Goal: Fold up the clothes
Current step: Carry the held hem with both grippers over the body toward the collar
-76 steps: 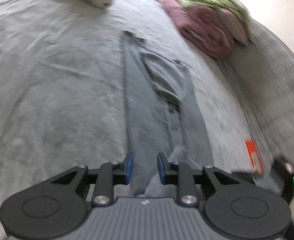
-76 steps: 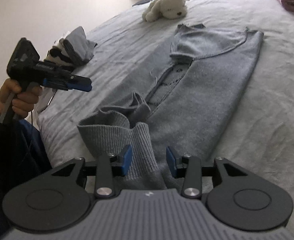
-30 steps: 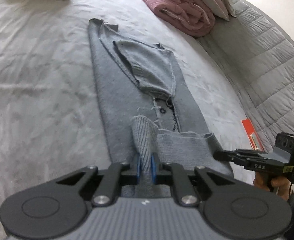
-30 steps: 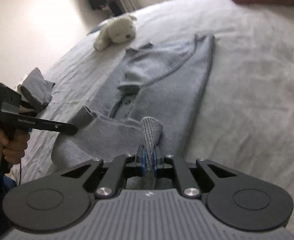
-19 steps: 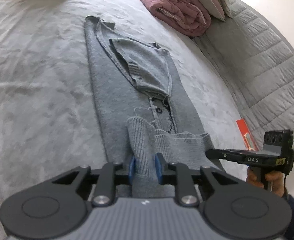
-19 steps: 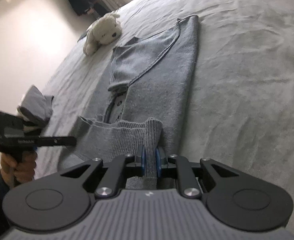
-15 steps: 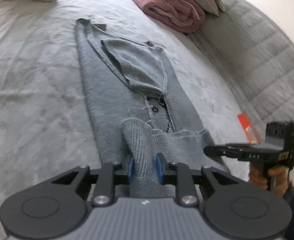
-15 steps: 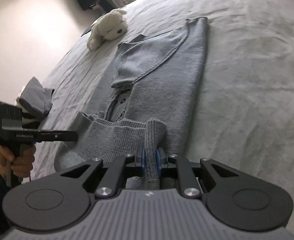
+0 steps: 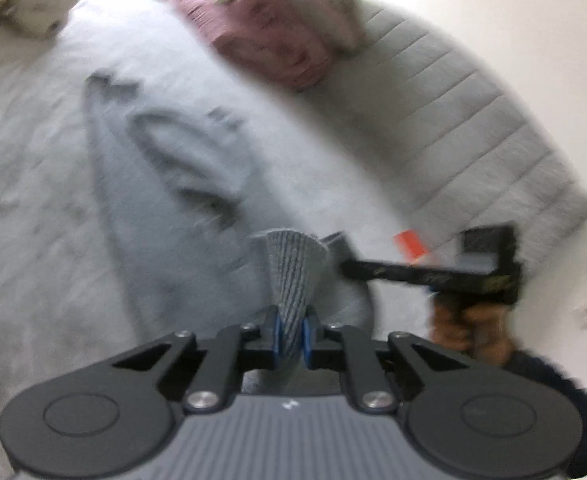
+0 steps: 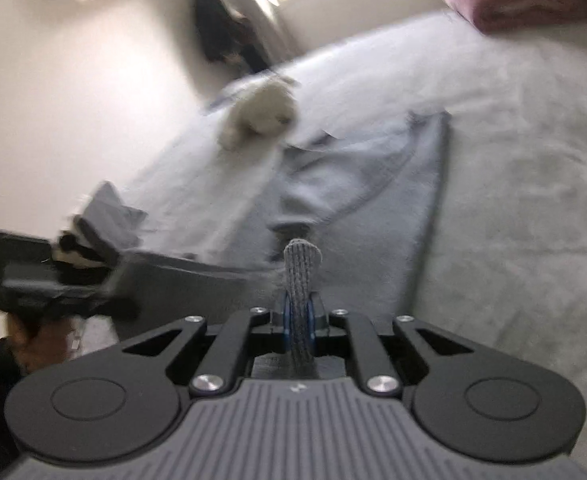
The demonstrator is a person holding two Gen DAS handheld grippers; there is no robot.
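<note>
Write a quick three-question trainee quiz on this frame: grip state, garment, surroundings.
1. True or false: both the left gripper and right gripper are shut on the ribbed hem of the grey sweater.
2. What sits past the sweater's far end? A plush toy, B shoe, C book.
3. What colour is the rolled blanket by the headboard?

Key: 1 true. 2 A, the plush toy. 3 pink.
</note>
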